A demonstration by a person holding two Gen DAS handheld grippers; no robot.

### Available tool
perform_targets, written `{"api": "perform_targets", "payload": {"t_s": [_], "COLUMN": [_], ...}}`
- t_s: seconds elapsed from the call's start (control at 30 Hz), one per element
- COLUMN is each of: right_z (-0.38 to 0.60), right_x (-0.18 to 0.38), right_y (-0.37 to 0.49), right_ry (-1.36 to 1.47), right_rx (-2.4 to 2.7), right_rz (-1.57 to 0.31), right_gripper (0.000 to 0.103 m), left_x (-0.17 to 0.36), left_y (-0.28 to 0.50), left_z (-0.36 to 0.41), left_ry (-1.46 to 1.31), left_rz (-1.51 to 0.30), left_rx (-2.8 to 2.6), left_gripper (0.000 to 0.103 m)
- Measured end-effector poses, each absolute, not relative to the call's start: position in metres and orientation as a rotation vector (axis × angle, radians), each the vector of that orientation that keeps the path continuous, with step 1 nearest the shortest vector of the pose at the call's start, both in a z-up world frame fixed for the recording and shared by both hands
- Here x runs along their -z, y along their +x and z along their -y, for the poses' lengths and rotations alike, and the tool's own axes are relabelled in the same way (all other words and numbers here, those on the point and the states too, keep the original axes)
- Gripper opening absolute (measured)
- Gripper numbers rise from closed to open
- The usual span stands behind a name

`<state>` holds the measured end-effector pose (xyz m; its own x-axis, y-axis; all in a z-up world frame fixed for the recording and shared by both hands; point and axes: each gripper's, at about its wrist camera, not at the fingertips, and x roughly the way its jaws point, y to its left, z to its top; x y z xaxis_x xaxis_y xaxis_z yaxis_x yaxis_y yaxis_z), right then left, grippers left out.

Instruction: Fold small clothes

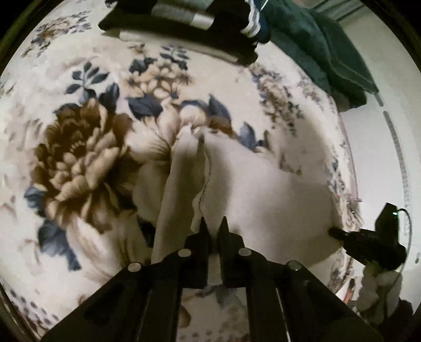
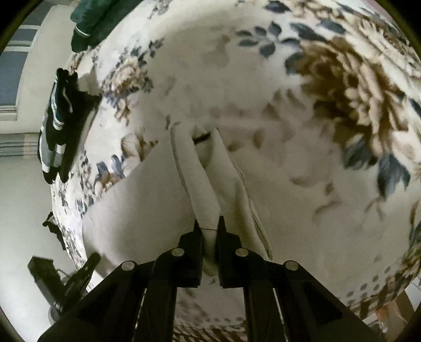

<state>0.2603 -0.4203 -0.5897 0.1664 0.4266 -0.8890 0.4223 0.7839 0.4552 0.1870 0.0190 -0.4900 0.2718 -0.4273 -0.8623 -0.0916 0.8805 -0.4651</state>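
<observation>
My left gripper [image 1: 213, 223] and my right gripper [image 2: 209, 223] each have their jaws pinched together on an edge of the cream cloth [image 1: 263, 189], which hangs between them over the floral blanket [image 1: 79, 147], partly lifted and partly draped on it. It looks thin, light and limp to me, so it should sag wherever I don't support it and slide little on the fuzzy blanket. The stitched hem [image 2: 252, 205] seems the best hold (thicker, less likely to slip out), and I judge the corners are what must be carried across for a clean fold. No containers show in either view. At the blanket's far edge sit a folded dark striped pile [image 1: 184, 23] and a green towel [image 1: 329, 52], well apart from my cloth.
</observation>
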Motion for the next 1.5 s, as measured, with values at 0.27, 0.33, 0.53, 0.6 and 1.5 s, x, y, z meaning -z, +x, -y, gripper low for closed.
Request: {"api": "perform_targets", "payload": {"t_s": [0.27, 0.33, 0.53, 0.6, 1.5], "right_z": [0.425, 0.424, 0.441, 0.450, 0.453], "right_x": [0.605, 0.615, 0.589, 0.578, 0.608], "right_y": [0.247, 0.247, 0.256, 0.264, 0.337], "right_ry": [0.674, 0.642, 0.675, 0.706, 0.796], "right_rx": [0.008, 0.016, -0.003, -0.004, -0.028], "right_rz": [-1.563, -1.639, -1.594, -1.529, -1.499], "right_gripper": [0.008, 0.009, 0.039, 0.045, 0.070], "left_x": [0.521, 0.530, 0.508, 0.498, 0.531], "left_y": [0.166, 0.166, 0.176, 0.190, 0.270], "left_z": [-0.027, -0.029, -0.050, -0.057, -0.070], "left_ry": [-0.492, -0.538, -0.571, -0.585, -0.629], "left_rz": [-1.397, -1.447, -1.424, -1.369, -1.338], "left_rx": [0.234, 0.254, 0.229, 0.221, 0.231], "left_gripper": [0.005, 0.009, 0.048, 0.056, 0.017]}}
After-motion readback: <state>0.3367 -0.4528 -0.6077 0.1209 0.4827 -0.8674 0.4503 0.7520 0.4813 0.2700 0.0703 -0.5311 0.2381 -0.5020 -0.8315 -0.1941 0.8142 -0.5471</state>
